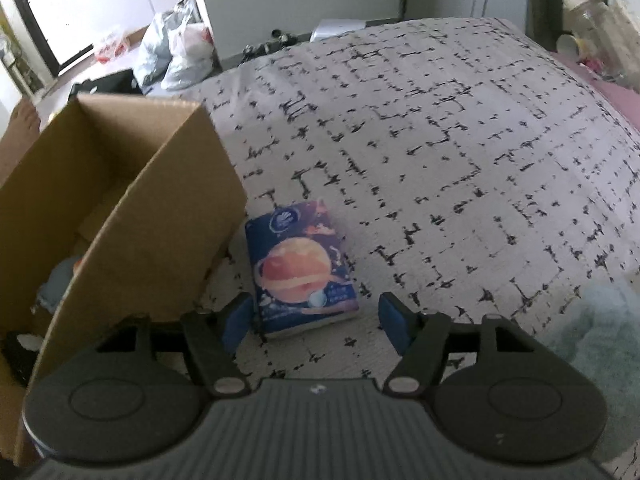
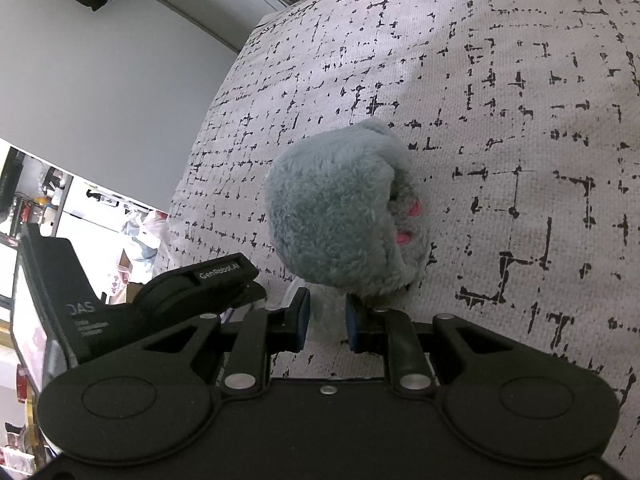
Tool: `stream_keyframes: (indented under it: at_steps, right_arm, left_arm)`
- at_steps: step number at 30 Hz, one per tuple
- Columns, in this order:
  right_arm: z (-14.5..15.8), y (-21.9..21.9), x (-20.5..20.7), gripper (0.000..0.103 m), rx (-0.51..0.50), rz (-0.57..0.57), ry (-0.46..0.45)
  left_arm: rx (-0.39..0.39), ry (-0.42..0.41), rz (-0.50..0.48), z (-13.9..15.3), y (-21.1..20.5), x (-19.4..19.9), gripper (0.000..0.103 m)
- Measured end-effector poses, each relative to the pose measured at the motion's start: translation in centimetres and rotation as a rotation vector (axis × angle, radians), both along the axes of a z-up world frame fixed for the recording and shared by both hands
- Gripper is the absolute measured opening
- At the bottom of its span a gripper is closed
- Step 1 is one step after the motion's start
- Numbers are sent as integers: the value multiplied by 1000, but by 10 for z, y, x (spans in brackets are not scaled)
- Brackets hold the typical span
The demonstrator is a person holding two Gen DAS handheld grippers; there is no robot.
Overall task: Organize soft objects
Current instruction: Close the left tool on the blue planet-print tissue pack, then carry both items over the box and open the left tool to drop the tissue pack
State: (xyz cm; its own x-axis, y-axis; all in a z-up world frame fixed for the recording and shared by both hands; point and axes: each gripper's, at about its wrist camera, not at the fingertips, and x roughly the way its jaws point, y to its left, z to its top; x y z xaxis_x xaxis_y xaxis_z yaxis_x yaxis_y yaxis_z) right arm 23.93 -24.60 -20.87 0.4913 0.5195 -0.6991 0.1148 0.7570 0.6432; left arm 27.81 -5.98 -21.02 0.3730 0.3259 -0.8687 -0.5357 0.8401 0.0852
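You had a bed (image 1: 440, 128) under everything, covered in a pale grey spread printed with broken black grid lines. A cardboard box (image 1: 132, 216) stood open on it at your left, and a blue tissue pack (image 1: 302, 268) with an orange planet printed on it lay flat just beside the box's right wall. At the lower right edge of the left wrist view, a fluffy grey-green plush toy (image 1: 592, 328) rested on the spread, well apart from the pack. In the right wrist view the same spread (image 2: 500, 120) carried that plush toy (image 2: 340, 208), rounded, with pink paw pads showing on its right side.
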Motion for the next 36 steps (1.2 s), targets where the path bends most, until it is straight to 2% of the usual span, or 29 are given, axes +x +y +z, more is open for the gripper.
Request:
stream_keyframes:
  at_steps: [1, 4, 6, 10, 11, 24, 36]
  right_arm:
    - [0, 0, 0, 19, 0, 1, 0]
    - [0, 0, 0, 19, -1, 4, -3]
    - [1, 0, -1, 19, -1, 4, -5]
    - [2, -1, -4, 18, 2, 8, -11]
    - [3, -1, -4, 15, 4, 9, -13]
    - [22, -4, -25, 13, 4, 12, -82]
    - [41, -19, -48, 13, 81, -15, -149]
  left_arm:
    - [-5, -11, 7, 0, 1, -1, 67]
    - [-25, -28, -7, 0, 3, -2, 54]
    - [-35, -35, -12, 2, 5, -3, 53]
    - [-25, -55, -41, 9, 2, -11, 53]
    - [-27, -60, -50, 12, 2, -13, 53]
    - [-65, -125, -137, 48, 1, -44, 53]
    - [-109, -193, -214, 90, 11, -80, 53]
